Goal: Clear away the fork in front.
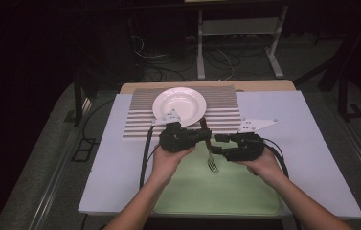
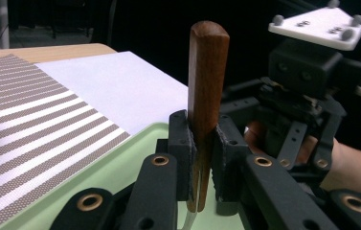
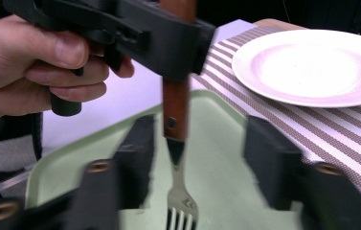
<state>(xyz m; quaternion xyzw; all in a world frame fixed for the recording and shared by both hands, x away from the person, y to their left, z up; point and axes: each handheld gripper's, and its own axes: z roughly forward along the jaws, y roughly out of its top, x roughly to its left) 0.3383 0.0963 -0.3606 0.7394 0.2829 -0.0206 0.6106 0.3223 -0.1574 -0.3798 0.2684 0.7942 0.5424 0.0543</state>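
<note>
- Your left gripper (image 2: 202, 158) clamps the fork's (image 1: 210, 152) wooden handle (image 2: 208, 81), upright.
- Your right gripper's (image 3: 197, 158) jaws stand apart, fork between them untouched; its view reveals tines over the green tray (image 3: 216, 124).
- Plate (image 1: 179, 104) on striped mat (image 1: 226, 120), well beyond.

Left gripper (image 1: 202, 136) fingers clamped shut; right gripper (image 1: 219, 143) fingers parted.

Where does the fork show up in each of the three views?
High view: fork at centre, between the two grippers, tines toward the person, over the green tray.
Left gripper view: wooden handle upright at centre, clamped in the jaws.
Right gripper view: centre, handle up, tines at the bottom edge.
Shared landmark: the striped mat.
</note>
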